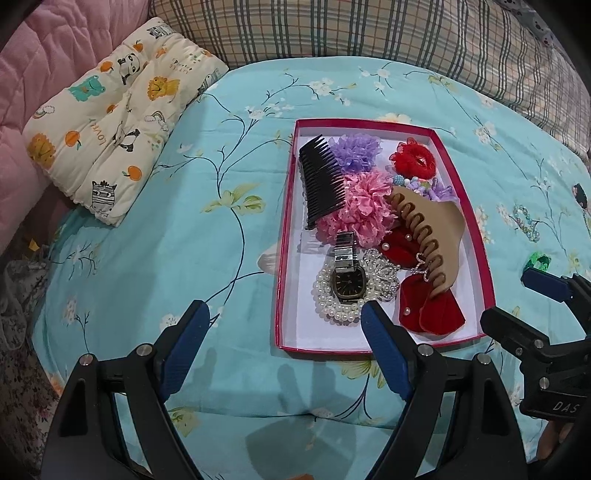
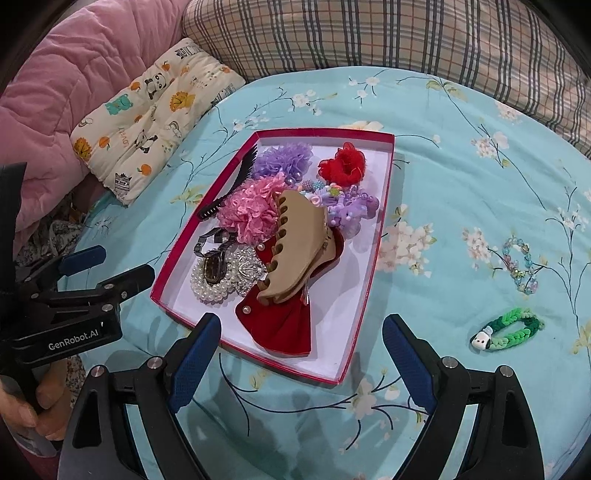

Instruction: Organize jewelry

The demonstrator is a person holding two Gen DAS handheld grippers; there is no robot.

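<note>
A red-rimmed white box (image 1: 286, 236) (image 2: 380, 236) lies on the blue floral bedspread. It holds a black comb (image 1: 321, 181), purple, pink and red scrunchies, a beige claw clip (image 1: 432, 236) (image 2: 299, 247), a watch (image 1: 347, 280) (image 2: 214, 267) on a pearl bracelet, and a red bow (image 2: 284, 325). A beaded bracelet (image 2: 521, 264) (image 1: 526, 221) and a green braided bracelet (image 2: 509, 326) lie on the bedspread right of the box. My left gripper (image 1: 284, 314) (image 2: 107, 264) is open and empty at the box's near left corner. My right gripper (image 2: 301, 325) (image 1: 506, 295) is open and empty above the box's near end.
A cartoon-print pillow (image 1: 118, 129) (image 2: 155, 118) lies at the far left. A pink quilt (image 2: 66, 81) and a plaid blanket (image 1: 369, 33) (image 2: 388, 37) border the bed at the back.
</note>
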